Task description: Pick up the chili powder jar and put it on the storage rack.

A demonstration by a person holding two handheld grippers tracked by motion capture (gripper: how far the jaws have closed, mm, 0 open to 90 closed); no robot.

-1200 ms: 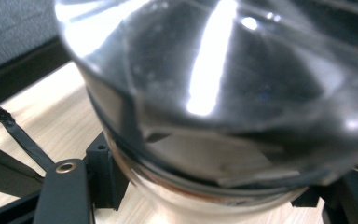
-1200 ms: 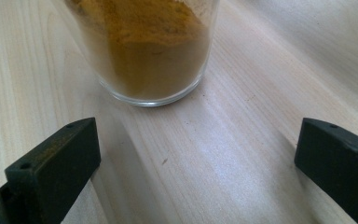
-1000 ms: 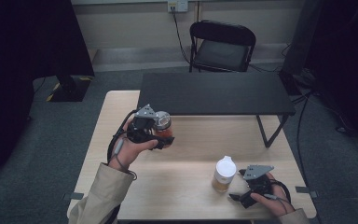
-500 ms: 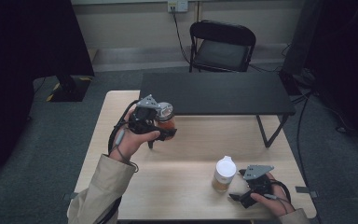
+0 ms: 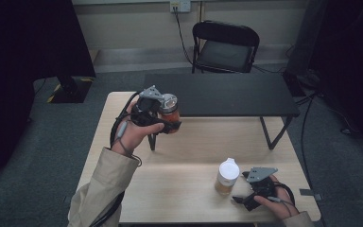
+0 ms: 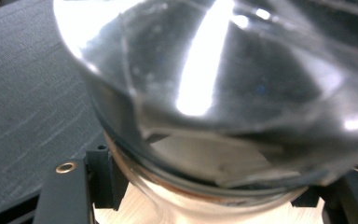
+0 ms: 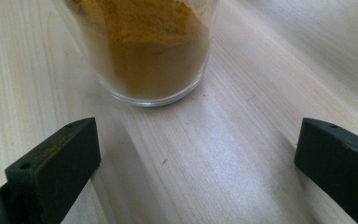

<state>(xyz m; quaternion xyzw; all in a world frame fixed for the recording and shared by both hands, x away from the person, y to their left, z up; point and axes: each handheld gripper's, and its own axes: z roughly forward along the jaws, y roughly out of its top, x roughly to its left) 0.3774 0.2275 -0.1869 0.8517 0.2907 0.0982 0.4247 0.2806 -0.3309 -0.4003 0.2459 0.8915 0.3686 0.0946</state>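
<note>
Your left hand-held gripper (image 5: 166,119) is clamped on a jar (image 5: 169,109), held above the desk (image 5: 189,156). Your right hand-held gripper (image 5: 242,199) rests jaws apart beside the white-lidded jar (image 5: 227,177).

From above the near side, looking forward and down over the pale wooden counter (image 5: 189,151); left gripper view pressed against a clear glass jar (image 6: 223,93); right gripper view low, close to the powder-filled white-capped jar (image 7: 144,46), shared with the high view.

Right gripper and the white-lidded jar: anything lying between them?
Nothing. In the right gripper view, only bare wooden table lies between the open right gripper and the white-lidded jar.
</note>
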